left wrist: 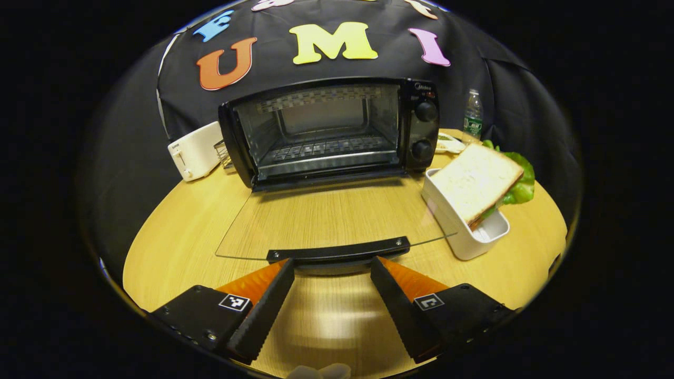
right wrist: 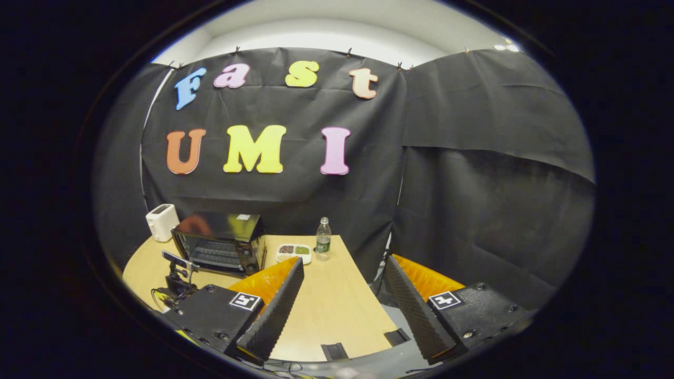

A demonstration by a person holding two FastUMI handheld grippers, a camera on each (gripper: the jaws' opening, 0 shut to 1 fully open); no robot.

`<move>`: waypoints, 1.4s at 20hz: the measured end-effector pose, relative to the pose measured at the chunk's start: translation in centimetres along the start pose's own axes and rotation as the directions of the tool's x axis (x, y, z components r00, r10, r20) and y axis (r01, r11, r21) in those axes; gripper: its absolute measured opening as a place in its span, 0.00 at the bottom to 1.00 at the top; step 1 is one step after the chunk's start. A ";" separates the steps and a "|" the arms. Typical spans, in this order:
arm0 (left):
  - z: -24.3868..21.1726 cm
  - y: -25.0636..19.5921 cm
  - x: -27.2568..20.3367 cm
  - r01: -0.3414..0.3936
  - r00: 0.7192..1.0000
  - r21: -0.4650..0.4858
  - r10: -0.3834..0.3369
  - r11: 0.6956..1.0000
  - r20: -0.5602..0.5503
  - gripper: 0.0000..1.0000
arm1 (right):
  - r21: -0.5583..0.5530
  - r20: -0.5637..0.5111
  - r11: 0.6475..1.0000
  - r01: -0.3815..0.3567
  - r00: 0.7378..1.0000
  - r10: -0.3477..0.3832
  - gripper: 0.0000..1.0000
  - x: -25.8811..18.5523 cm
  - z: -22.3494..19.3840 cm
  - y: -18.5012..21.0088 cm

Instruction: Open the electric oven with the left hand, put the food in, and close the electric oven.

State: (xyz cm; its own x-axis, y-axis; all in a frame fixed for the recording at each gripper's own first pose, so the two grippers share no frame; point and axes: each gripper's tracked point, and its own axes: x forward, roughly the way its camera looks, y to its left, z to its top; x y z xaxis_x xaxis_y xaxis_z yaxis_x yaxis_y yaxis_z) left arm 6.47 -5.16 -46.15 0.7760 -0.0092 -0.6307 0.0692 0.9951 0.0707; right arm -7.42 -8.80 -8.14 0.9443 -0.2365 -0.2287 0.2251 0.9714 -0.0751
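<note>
You had the oven door (left wrist: 337, 216) lying flat so the sandwich (left wrist: 482, 184) could go in; both hand-held grippers, left (left wrist: 331, 273) and right (right wrist: 342, 287), gaped empty.

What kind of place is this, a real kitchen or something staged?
Probably a staged booth, not a real kitchen: black cloth hangs as walls behind one wooden table, which carries an open oven, a toaster and a sandwich in a white box.

A staged recording booth, not a real kitchen: black cloth wall (right wrist: 474, 173) pinned up under a white ceiling, with a wooden table (left wrist: 337, 210) carrying an electric oven (left wrist: 329, 131), toaster (left wrist: 195, 150) and water bottle (left wrist: 473, 116)
</note>
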 end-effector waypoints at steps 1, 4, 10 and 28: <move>-0.7 -0.6 0.1 0.025 0.999 -0.018 -0.026 1.000 -0.029 0.98 | -0.001 -0.006 1.000 0.000 1.000 0.000 1.00 -0.1 -0.2 0.0; -0.7 -0.5 0.1 0.041 0.999 -0.053 -0.042 0.998 -0.018 0.96 | -0.001 -0.019 1.000 -0.001 1.000 0.001 1.00 0.1 -0.6 0.0; 2.3 -0.3 -3.5 0.057 0.996 -0.014 -0.056 0.998 0.071 0.96 | 0.020 -0.022 1.000 -0.022 1.000 0.022 0.92 0.8 -0.4 0.9; 9.9 1.1 -0.1 0.049 0.987 -0.088 -0.034 0.995 0.155 0.98 | -0.002 -0.047 1.000 -0.028 0.999 0.027 1.00 2.4 -1.0 1.5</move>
State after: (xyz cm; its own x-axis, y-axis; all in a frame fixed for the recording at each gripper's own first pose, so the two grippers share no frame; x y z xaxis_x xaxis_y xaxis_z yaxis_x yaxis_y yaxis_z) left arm 12.65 -5.05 -38.33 0.8611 -0.0585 -0.5051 0.0511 0.9983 -0.0286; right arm -5.06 -7.97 -9.82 0.9379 -0.2103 -0.2759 0.1984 0.9776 -0.0707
